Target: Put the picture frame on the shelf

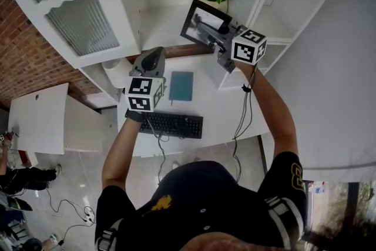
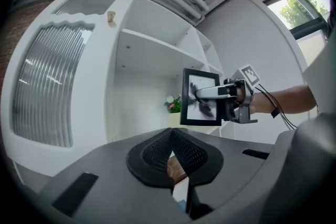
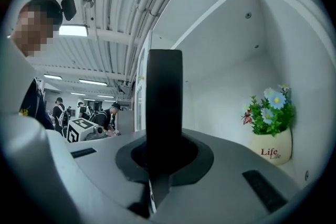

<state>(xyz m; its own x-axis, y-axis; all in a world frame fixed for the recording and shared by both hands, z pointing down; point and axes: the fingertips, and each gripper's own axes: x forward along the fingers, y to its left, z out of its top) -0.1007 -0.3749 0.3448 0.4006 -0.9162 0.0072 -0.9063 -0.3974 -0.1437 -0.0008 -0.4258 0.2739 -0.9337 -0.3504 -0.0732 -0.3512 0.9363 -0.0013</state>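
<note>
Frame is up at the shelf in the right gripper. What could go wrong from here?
1. The right hand-held gripper pinches the picture frame by one edge only, so it may swing or slip while being set down.
2. The flower pot stands in the shelf bay ahead; the frame could knock it.

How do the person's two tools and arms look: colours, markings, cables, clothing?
The left tool and right tool are grey with black textured pads. Each carries a white cube with black square markers and trails a thin black cable. The person wears a black short-sleeved shirt with a yellow emblem.
</note>
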